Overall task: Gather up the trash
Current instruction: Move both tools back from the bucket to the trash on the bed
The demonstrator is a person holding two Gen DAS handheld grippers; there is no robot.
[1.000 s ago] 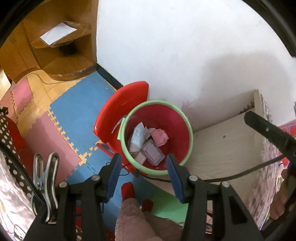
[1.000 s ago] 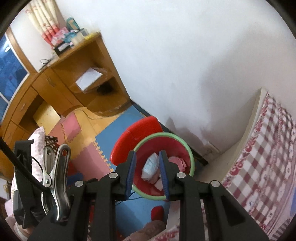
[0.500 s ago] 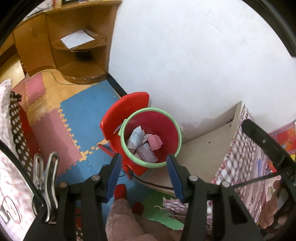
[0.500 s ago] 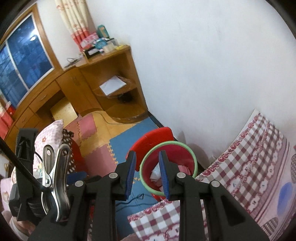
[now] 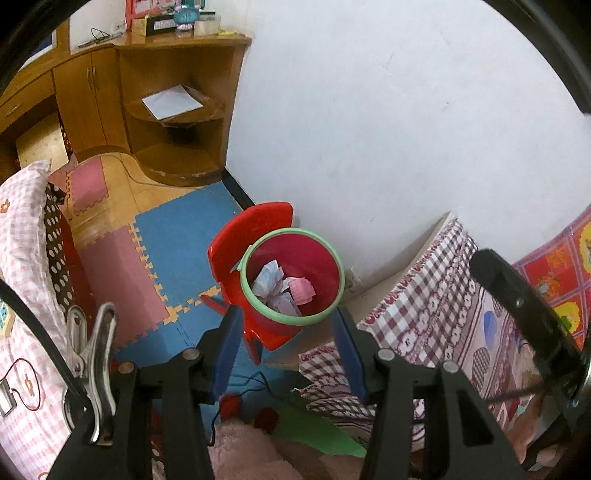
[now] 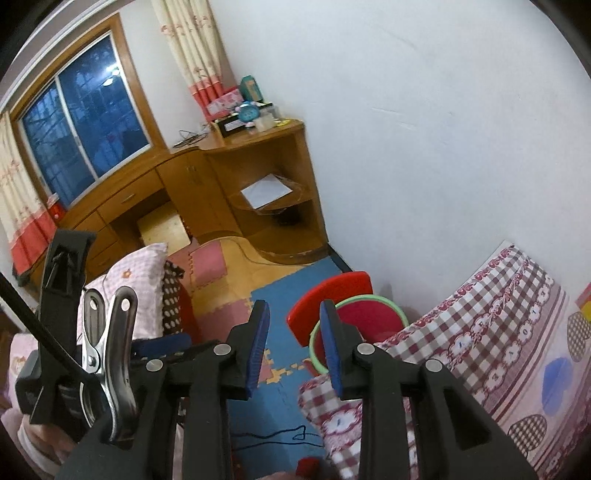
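Two empty grippers, left fingers (image 5: 225,354) spread, right fingers (image 6: 258,347) opening, round red plastic bin (image 5: 325,258), crumpled paper (image 5: 273,284)

The bin (image 5: 295,275) stands on the floor mat (image 5: 177,240) against the wall (image 5: 388,129), with crumpled papers (image 5: 280,288) inside. Right of it lies the bed (image 5: 443,306). Far left stands the desk (image 5: 155,110), a clock (image 5: 183,14) on top, a sheet (image 5: 171,101) on its shelf.
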